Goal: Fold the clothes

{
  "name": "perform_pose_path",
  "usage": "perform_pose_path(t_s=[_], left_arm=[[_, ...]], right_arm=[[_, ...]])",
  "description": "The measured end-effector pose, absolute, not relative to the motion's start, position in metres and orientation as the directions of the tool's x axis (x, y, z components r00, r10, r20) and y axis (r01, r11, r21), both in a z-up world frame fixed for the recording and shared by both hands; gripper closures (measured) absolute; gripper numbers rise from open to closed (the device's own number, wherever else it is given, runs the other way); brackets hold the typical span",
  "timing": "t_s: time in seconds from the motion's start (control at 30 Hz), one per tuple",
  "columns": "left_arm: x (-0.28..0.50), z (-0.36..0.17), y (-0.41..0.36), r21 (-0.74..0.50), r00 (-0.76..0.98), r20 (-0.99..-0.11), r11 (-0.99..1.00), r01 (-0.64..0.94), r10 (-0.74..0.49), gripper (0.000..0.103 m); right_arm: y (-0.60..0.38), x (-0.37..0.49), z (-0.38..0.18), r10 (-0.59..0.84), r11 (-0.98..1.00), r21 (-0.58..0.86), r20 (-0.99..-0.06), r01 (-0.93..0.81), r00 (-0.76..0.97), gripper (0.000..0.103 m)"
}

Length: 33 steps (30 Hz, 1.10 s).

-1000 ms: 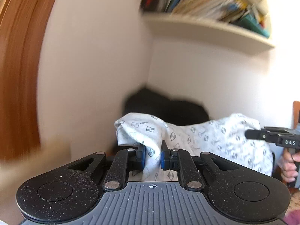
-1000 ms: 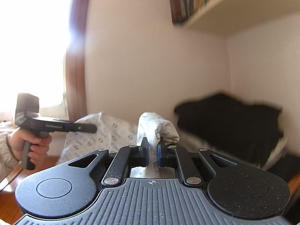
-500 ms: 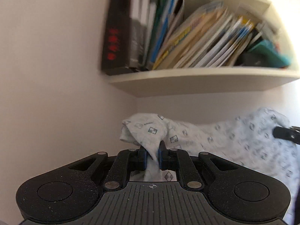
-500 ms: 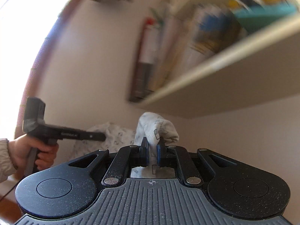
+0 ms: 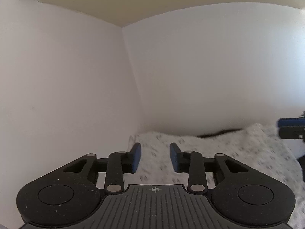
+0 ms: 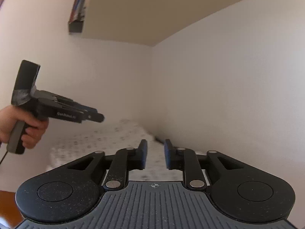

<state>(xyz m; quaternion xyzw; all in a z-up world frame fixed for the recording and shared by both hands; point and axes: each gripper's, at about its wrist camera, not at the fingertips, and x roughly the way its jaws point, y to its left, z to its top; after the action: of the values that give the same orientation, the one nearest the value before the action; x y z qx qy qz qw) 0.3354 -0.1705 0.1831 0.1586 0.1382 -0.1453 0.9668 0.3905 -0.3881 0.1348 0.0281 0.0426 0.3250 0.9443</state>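
You're releasing the patterned garment (image 5: pixel 219 148); both the left tool (image 5: pixel 154 157) and right tool (image 6: pixel 155 156) are opening, nothing between; regrip its edge next.

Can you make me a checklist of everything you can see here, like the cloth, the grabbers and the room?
Surface: hidden under the cloth.
Job's things: white patterned garment lying spread out in the wall corner, blurred.
Clutter: dark item behind the garment, unclear.
Grippers: left gripper and right gripper opening, nothing between the fingers; a hand holds the left one.
Cables: thin dark cable below that hand.
Surroundings: white walls, shelf overhead with books.
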Motion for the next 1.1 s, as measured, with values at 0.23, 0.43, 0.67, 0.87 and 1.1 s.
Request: perform_pose_path(t_s=[0.23,0.43,0.67,0.87,1.1], left_arm=[[0.295,0.154,-0.167,0.266,0.907,-0.367,0.911,0.315,-0.206,0.058],[0.288,0.137,-0.163,0.262,0.917,-0.36,0.925,0.277,-0.172,0.055],[0.267,0.128,-0.154,0.208,0.933,-0.323,0.95,0.232,-0.157,0.047],[0.244,0.134,-0.14,0.192,0.936,-0.322,0.958,0.213,-0.144,0.034],[0.184,0.173,-0.125,0.161,0.956,-0.254,0.968,0.191,-0.147,0.001]], right_arm=[[-0.377,0.355,0.123,0.73,0.683,0.16,-0.137,-0.713,0.669,0.065],[-0.369,0.323,0.12,0.751,0.655,0.078,-0.178,-0.751,0.636,0.058],[-0.347,0.31,0.135,0.748,0.648,0.073,-0.247,-0.758,0.616,0.053],[-0.351,0.282,0.165,0.753,0.645,0.094,-0.244,-0.758,0.611,0.052],[-0.359,0.192,0.226,0.757,0.643,-0.018,-0.138,-0.765,0.639,0.021]])
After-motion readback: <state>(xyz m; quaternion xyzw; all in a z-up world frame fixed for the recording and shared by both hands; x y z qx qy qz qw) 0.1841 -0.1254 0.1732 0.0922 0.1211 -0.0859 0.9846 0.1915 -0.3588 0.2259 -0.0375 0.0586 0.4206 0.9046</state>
